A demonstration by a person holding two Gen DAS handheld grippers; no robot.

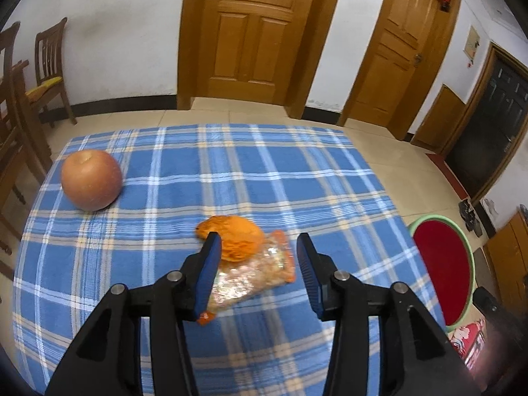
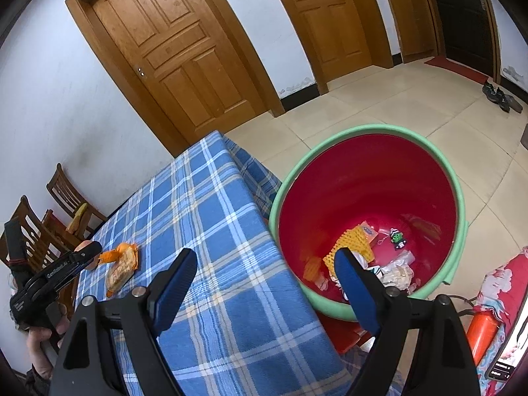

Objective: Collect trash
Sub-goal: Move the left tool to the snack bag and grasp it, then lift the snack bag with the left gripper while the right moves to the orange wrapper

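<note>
Two pieces of trash lie together on your bench [image 1: 264,171], which is covered in a blue plaid cloth: a curl of orange peel [image 1: 237,236] resting on top of a clear snack packet [image 1: 254,277] with orange ends. Your left gripper [image 1: 255,247] is tilted down over them, its jaws partly open, with the peel and packet lying between the blue pads; the left pad [image 1: 208,274] overlaps the packet's edge in the view, but you cannot tell whether it touches, and the right pad stands clear, so nothing is gripped. An apple [image 1: 91,180] sits well apart, toward the bench's far left corner.

Your right gripper [image 2: 264,264] is held wide open and empty, straddling the bench's right edge and the bucket [image 2: 369,133] standing on the floor just beside it. That bucket, green outside and red within, already has wrappers, crumpled paper and a yellow textured piece at its bottom. From the right wrist view, your left hand [image 2: 43,346] shows at the lower left, holding the other gripper.
</note>
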